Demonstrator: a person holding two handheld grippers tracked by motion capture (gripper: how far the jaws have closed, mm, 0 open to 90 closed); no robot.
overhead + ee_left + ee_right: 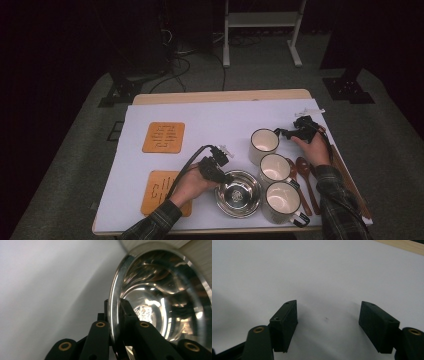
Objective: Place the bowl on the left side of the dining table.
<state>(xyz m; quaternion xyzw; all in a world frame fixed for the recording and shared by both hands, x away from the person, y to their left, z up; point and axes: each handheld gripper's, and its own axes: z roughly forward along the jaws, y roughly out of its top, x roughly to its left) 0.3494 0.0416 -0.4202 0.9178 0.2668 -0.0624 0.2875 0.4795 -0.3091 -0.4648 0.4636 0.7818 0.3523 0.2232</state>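
Your left claw (223, 176) is clamped on the rim of the steel bowl (239, 194), one jaw inside and one outside; the bowl sits at the worktop's (215, 117) near edge, just left of the three mugs (275, 167). Farther back, your right claw (328, 322) stands open over bare white worktop, gripping nothing.

- Two black jaws of the right gripper (328, 325) rise from the bottom edge and stand wide apart, with nothing between them.
- Beneath and beyond them lies a plain white sheet (317, 272), with a tiny dark speck (326, 319) on it between the jaws.
- A strip of pale wooden table (404, 245) crosses the top right corner.
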